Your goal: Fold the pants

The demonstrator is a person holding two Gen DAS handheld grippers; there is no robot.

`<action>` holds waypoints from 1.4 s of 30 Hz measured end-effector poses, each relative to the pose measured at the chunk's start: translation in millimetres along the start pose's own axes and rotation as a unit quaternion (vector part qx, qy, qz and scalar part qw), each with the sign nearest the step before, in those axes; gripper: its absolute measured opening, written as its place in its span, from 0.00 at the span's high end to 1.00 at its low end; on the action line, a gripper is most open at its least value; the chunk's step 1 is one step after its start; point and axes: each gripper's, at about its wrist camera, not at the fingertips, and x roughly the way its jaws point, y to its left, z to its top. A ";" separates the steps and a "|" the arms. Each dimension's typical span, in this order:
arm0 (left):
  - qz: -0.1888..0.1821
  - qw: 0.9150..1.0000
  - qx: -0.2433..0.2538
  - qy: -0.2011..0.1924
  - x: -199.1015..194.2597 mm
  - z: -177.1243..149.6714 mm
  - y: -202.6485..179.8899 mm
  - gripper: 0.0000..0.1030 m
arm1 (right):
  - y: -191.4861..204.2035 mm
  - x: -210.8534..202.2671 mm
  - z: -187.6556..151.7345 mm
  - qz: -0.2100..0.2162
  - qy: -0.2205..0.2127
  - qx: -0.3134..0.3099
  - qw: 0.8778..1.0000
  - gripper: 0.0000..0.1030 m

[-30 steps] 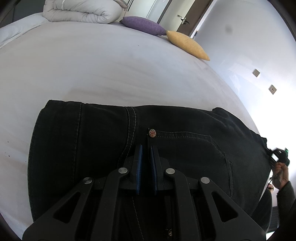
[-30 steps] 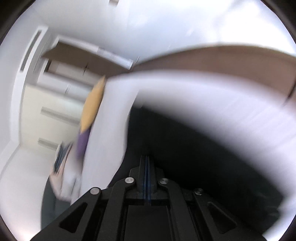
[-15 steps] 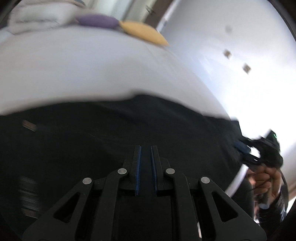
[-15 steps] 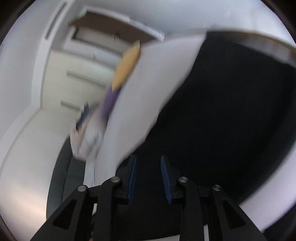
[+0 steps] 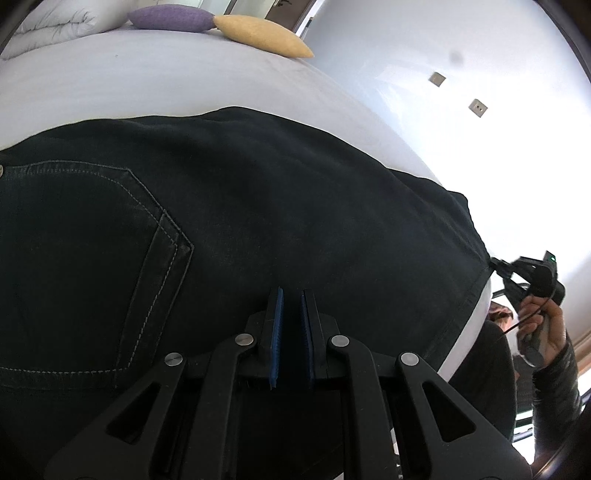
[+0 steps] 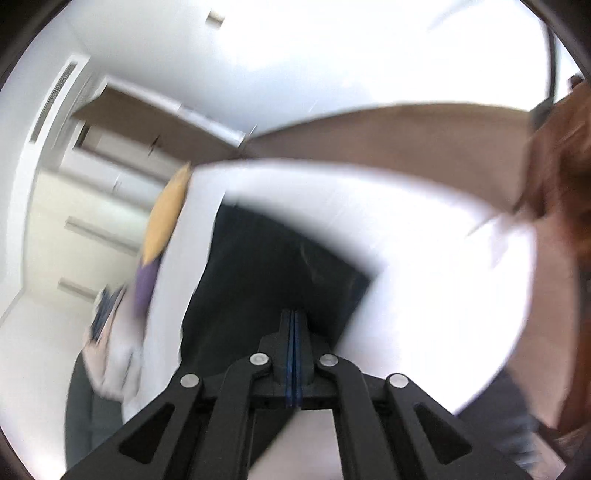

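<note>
Left hand-held gripper (image 5: 291,295), seen from its own wrist camera: its blue-lined fingers (image 5: 277,332) stand slightly parted with nothing between them, released, low over the black denim pants (image 5: 258,206). The pants lie spread flat on the white bed (image 5: 147,81), a stitched back pocket (image 5: 85,258) to the left and a hemmed edge (image 5: 463,314) running toward the right. Right hand-held gripper (image 6: 294,317), own wrist view, motion-blurred: its two pads are pressed together, clenched; whether any fabric is pinched between them cannot be told. In the left view this gripper (image 5: 496,264) meets the far right corner of the pants, held by the person's right hand (image 5: 541,325). A yellow cushion (image 5: 262,35) and a purple cushion (image 5: 170,18) lie at the head of the bed.
</note>
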 end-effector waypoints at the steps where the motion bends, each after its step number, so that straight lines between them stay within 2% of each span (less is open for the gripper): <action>1: -0.003 1.000 -0.003 -0.001 0.6 -0.1 1.0 0.90 | 0.2 -8.4 2.6 -0.009 -0.012 0.003 1.000 0.93; 2: -0.006 1.000 -0.005 -0.001 1.3 -0.2 1.7 0.90 | -0.9 -22.2 5.7 -0.009 -0.027 0.007 1.000 0.88; 4: -0.007 1.000 -0.005 -0.004 2.2 1.4 1.5 0.90 | 3.5 -33.8 2.5 0.005 -0.028 0.009 1.000 0.86; 5: -0.007 1.000 -0.004 -0.005 2.2 0.5 2.0 0.90 | -2.2 -47.1 4.0 0.028 -0.019 0.005 0.999 0.86; 7: -0.006 1.000 -0.003 -0.006 2.0 -0.3 1.4 0.90 | 25.4 -42.9 -4.6 0.057 0.003 -0.012 0.998 0.83; 9: -0.005 1.000 0.000 -0.008 1.5 -1.2 1.6 0.90 | 52.9 -25.4 -27.2 0.107 0.059 -0.037 0.992 0.74; 10: -0.005 1.000 0.000 -0.009 0.9 -0.3 0.8 0.90 | 64.0 -15.1 -39.0 0.118 0.080 -0.049 0.989 0.74; 13: -0.005 1.000 0.002 -0.010 -0.9 -1.7 1.0 0.90 | 79.6 18.0 -76.0 0.119 0.128 -0.061 0.983 0.73; 16: -0.009 1.000 -0.002 -0.011 -1.9 -3.2 1.5 0.90 | 68.9 34.2 -88.8 0.121 0.152 -0.033 0.980 0.70; 21: -0.008 1.000 -0.003 -0.012 -0.7 -3.9 0.3 0.90 | 70.0 45.3 -84.8 0.125 0.150 -0.042 0.980 0.69; 24: -0.008 1.000 -0.002 -0.011 -0.9 -3.7 -0.3 0.90 | 51.8 38.0 -73.9 0.102 0.137 -0.031 0.985 0.68; 26: -0.008 1.000 -0.003 -0.011 -1.5 -3.1 0.5 0.90 | 37.1 28.3 -57.6 0.083 0.113 -0.013 0.990 0.62; 28: -0.008 1.000 -0.003 -0.011 -1.6 -3.0 0.7 0.90 | 27.9 15.5 -43.9 0.081 0.091 0.007 0.993 0.61; 30: -0.009 1.000 -0.004 -0.011 -1.6 -3.1 0.7 0.90 | 16.9 -0.5 -25.7 0.064 0.051 0.023 0.996 0.42; 33: -0.010 1.000 -0.004 -0.012 -1.5 -3.4 1.6 0.90 | 0.6 -21.1 -5.9 0.049 0.014 0.039 0.998 0.40; 36: -0.009 1.000 -0.003 -0.013 -1.5 -3.6 1.5 0.90 | -14.4 -26.5 1.7 0.045 0.007 0.065 0.997 0.40; 42: -0.009 1.000 -0.003 -0.013 -1.5 -3.7 1.5 0.90 | -23.7 -7.8 -2.1 0.072 0.039 0.092 0.992 0.41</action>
